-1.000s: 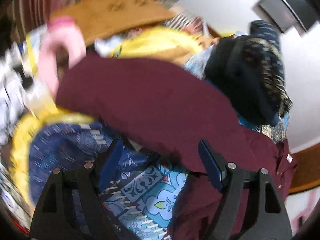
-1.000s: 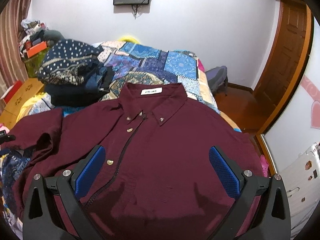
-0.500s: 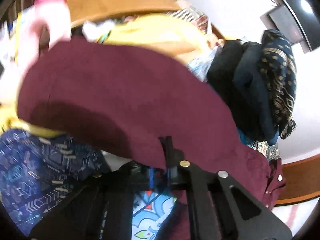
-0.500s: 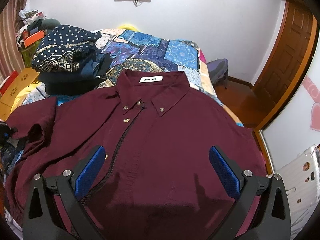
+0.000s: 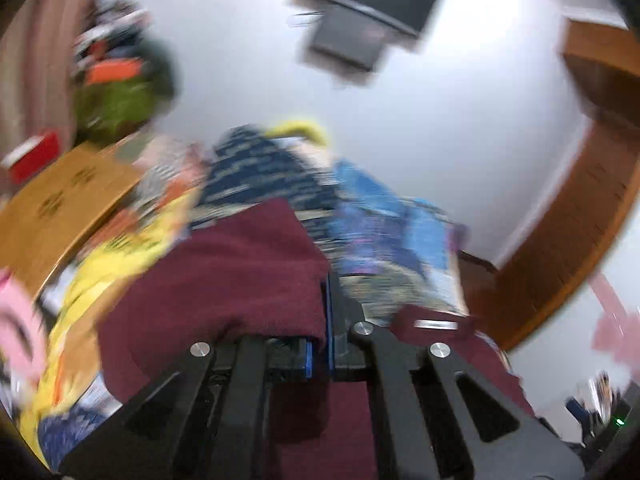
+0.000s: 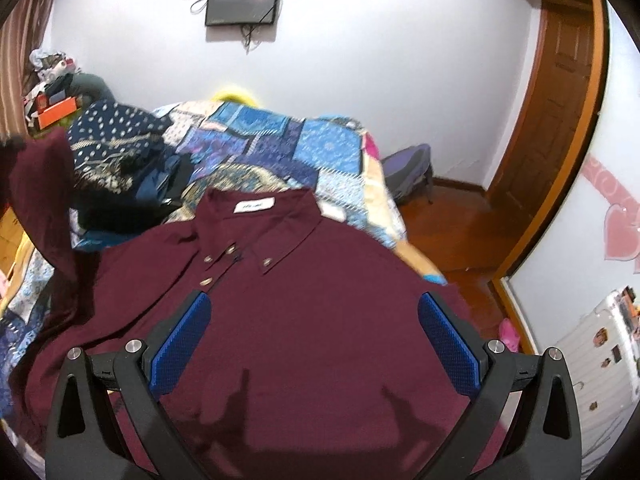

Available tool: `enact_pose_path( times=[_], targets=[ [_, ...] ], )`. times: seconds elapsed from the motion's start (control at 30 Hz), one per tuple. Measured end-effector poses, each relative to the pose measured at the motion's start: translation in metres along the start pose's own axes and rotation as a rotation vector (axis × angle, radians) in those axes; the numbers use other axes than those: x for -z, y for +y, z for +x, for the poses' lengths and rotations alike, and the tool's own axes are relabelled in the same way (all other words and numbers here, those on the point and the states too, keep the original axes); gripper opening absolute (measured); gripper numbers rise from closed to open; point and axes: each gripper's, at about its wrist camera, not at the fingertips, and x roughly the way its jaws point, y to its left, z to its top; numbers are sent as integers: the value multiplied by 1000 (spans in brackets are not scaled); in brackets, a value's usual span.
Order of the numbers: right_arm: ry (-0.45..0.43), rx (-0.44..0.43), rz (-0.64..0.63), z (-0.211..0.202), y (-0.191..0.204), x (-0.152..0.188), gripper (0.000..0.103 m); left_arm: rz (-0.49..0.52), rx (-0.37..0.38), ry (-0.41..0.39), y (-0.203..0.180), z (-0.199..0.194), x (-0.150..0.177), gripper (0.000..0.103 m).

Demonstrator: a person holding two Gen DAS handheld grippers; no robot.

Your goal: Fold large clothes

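My left gripper [image 5: 320,312] is clamped on the left sleeve [image 5: 240,272] of the maroon shirt [image 6: 304,320]. The 2 blue pads meet with the sleeve fabric pinched between them, and the cloth drapes over the left finger and hangs toward the bed. In the right wrist view the same sleeve [image 6: 44,200] stands raised at the far left edge, above the level of the shirt body and in front of the stack of dark folded clothes [image 6: 116,160]. The left wrist view is blurred; detail there is limited.

The shirt lies front side up on the patchwork quilt [image 6: 280,144], collar [image 6: 256,208] toward the far wall, white neck label [image 6: 254,205] visible, placket buttoned. The shirt body covers the near part of the bed. The folded stack sits on the quilt just beyond the shirt's left shoulder.

My right gripper [image 6: 314,340] hovers over the middle of the shirt front. Its 2 blue pads [image 6: 180,344] stand wide apart with nothing between them, and I cannot tell from this view whether the fingertips touch the cloth.

On the far wall, 2 dark screens [image 6: 242,0] hang above the bed. At the right, a wooden door [image 6: 560,120] stands beside the bed, with a purple backpack [image 6: 408,172] on the floor near the quilt's far corner.
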Motion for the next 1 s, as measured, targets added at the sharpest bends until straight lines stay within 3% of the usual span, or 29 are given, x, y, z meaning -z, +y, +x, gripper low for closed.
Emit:
enact_pose_path(
  times=[0.13, 0.3, 0.53, 0.6, 0.67, 0.77, 0.83, 0.9, 1.0],
  targets=[
    [-33, 29, 8, -8, -16, -3, 103, 140, 151, 48, -81, 13, -6, 3],
    [-34, 57, 48, -12, -38, 0, 103, 322, 299, 206, -169, 45, 31, 3],
    [12, 96, 67, -8, -55, 18, 103, 462, 347, 556, -224, 111, 138, 3],
    [21, 103, 67, -7, -58, 22, 103, 489, 358, 617, -233, 116, 164, 3],
    [34, 108, 69, -7, -62, 26, 103, 524, 351, 633, -241, 116, 183, 4],
    [49, 116, 78, -6, -67, 29, 103, 596, 346, 640, -250, 104, 196, 14],
    [54, 118, 88, -8, -70, 31, 103, 610, 355, 657, -251, 101, 199, 34],
    [54, 115, 99, -9, -72, 31, 103, 607, 368, 656, -249, 94, 196, 43],
    [48, 114, 101, -11, -72, 29, 103, 624, 356, 628, -247, 83, 189, 44]
  ],
)
